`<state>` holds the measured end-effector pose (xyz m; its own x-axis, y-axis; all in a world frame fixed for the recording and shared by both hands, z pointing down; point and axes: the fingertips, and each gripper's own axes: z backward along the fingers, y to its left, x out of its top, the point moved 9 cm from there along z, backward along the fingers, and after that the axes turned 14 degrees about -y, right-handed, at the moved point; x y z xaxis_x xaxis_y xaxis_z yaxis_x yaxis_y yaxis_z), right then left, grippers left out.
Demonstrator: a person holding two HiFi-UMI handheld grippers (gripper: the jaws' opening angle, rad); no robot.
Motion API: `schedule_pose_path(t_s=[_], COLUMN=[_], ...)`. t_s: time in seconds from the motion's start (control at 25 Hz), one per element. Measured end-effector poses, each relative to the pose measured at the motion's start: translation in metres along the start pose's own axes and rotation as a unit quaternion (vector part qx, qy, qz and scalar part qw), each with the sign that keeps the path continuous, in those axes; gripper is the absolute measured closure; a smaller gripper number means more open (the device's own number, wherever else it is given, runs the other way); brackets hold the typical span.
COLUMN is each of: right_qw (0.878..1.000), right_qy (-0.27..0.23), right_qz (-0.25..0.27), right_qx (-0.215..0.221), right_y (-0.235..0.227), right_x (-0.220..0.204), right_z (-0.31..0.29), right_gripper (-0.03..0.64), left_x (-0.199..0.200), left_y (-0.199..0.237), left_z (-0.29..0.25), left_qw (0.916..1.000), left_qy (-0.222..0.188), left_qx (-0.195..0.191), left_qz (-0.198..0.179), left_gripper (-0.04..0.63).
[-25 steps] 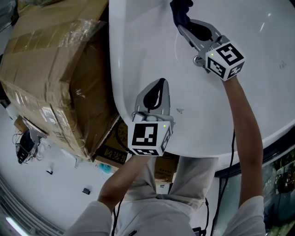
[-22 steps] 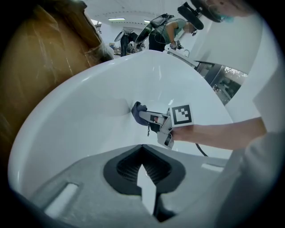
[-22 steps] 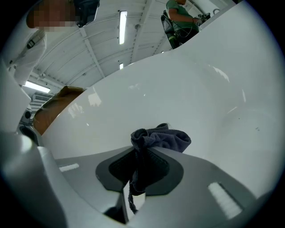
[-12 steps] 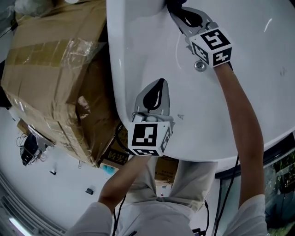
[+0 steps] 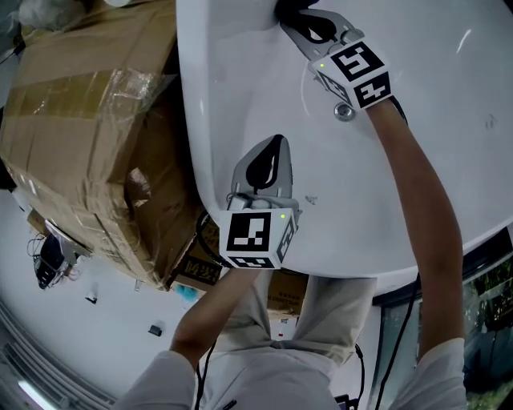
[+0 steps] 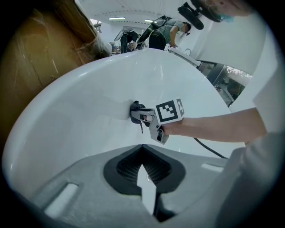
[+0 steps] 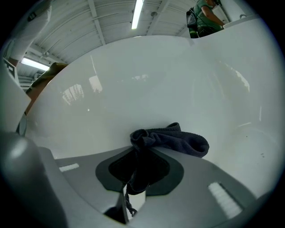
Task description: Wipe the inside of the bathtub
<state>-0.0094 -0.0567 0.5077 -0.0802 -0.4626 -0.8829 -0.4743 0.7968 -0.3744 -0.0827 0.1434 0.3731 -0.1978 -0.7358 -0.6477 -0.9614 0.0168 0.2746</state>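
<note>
The right tongs [image 7: 141, 153], clamped on the dark cloth [image 7: 178, 139], pressed it to the far inner wall of the bathtub [image 7: 147, 75], its loose fold lying rightward, while the left tongs [image 6: 142, 148], closed and empty, hung well apart by the near rim.

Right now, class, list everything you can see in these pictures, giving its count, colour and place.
bathtub: one, white, beneath both grippers
cloth: one, dark, bunched against the bathtub's inner wall
drain: one, silver, bathtub floor, beside the right gripper
cardboard boxes: several, brown, stacked left of the bathtub
left gripper: one, grey, shut and empty, over the bathtub's near end
right gripper: one, grey, shut on the cloth
</note>
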Motion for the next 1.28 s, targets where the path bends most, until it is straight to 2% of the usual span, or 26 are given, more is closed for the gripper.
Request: schedule_pose_path(t_s=[0.2,0.8,1.28], right_qw=[1.0,0.997,0.987], right_qy=[0.013,0.041,0.095], right_qz=[0.01,-0.012,-0.008], right_qx=[0.016,0.07,0.133], right_y=[0.013,0.064,0.119], right_x=[-0.009,-0.048,-0.093], right_z=[0.004,0.019,0.034], right_gripper=[0.568,0.569,0.568], left_x=[-0.005,-0.017,-0.029], left_y=[-0.003,-0.003,-0.008], left_z=[0.002,0.01,0.021], left_qw=[1.0,1.0,1.0], left_qy=[0.004,0.003,-0.003], left_qx=[-0.003,0.0,0.004], left_qz=[-0.003,-0.007,0.002], left_gripper=[0.595,0.595,0.595])
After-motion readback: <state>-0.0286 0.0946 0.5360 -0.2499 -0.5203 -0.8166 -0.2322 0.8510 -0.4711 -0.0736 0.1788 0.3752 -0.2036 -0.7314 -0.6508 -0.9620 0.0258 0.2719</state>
